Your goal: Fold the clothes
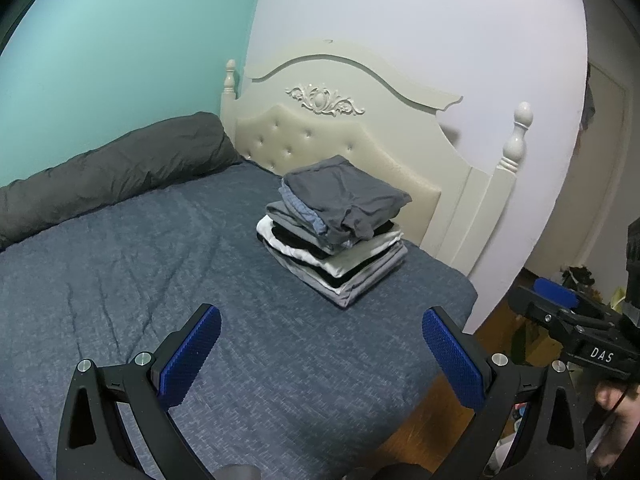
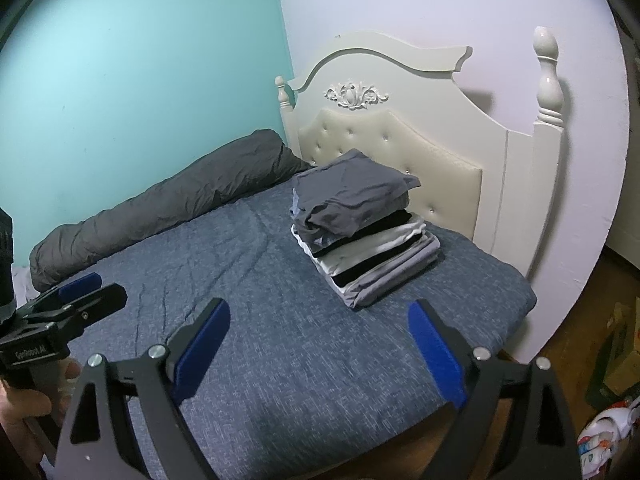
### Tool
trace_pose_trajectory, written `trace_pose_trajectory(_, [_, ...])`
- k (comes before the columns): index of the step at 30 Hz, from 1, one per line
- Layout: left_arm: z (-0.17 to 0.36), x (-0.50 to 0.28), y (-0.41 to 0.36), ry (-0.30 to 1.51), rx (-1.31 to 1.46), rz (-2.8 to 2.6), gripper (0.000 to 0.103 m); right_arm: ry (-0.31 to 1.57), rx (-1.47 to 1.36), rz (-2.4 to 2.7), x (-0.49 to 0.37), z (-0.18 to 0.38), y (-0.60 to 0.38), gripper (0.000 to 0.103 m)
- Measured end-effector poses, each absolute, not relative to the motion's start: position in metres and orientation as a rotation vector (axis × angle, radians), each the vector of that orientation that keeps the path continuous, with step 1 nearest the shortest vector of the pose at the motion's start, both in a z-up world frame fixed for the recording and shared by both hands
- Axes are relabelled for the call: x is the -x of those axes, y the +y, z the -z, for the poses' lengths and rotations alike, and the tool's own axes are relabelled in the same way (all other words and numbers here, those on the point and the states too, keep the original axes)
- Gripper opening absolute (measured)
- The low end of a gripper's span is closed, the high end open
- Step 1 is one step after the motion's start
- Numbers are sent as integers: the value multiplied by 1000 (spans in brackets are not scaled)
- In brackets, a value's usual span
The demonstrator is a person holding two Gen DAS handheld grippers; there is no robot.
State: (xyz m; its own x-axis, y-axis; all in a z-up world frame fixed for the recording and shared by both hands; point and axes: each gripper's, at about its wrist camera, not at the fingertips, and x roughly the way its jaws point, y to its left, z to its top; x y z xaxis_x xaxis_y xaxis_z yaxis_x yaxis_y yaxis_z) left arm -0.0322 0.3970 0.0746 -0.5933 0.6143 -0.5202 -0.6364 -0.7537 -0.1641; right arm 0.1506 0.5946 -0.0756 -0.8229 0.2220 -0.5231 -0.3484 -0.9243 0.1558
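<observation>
A: Notebook entry, reading left to right. On the far left a teal wall (image 1: 100, 40). Below it a dark grey rolled duvet (image 1: 112, 172) lies along the left edge of the bed (image 1: 140, 280), which has a blue-grey heathered cover, lightly creased.

B: And my left hand-held gripper (image 1: 320, 348)?

A: Jaws wide apart, blue ribbed pads (image 1: 192, 360) facing each other, nothing between them. It hangs over the near part of the bed, angled down. No cloth touches it.

B: Where is the clothing?

A: The stack of folded clothes (image 1: 336, 232) sits on the far right part of the bed, just in front of the headboard (image 1: 360, 132). The layers are grey, white and black; a dark grey garment (image 2: 352, 196) lies on top, a little rumpled, with a light blue edge showing beneath it on its left side. The stack is well apart from both tools.

B: And the right hand-held gripper (image 2: 320, 348)?

A: Also wide, pads bare, nothing held. From its own camera I see it over the near right part of the bed, with the left tool at the left edge of that view, gripped in a hand (image 2: 28, 408). The cream headboard is tufted, with a carved ornament and turned posts. Further right a pale wall, then wooden floor (image 2: 576, 344) with some clutter I cannot identify.
</observation>
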Motion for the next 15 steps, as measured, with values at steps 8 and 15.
trace_pose_trajectory(8, [-76, 27, 391, 37, 724, -2323, 103, 351, 735, -2722, -156, 75, 592, 92])
trace_pose_trajectory(15, [-78, 26, 386, 17, 718, -2319, 103, 346, 746, -2730, -157, 75, 589, 92])
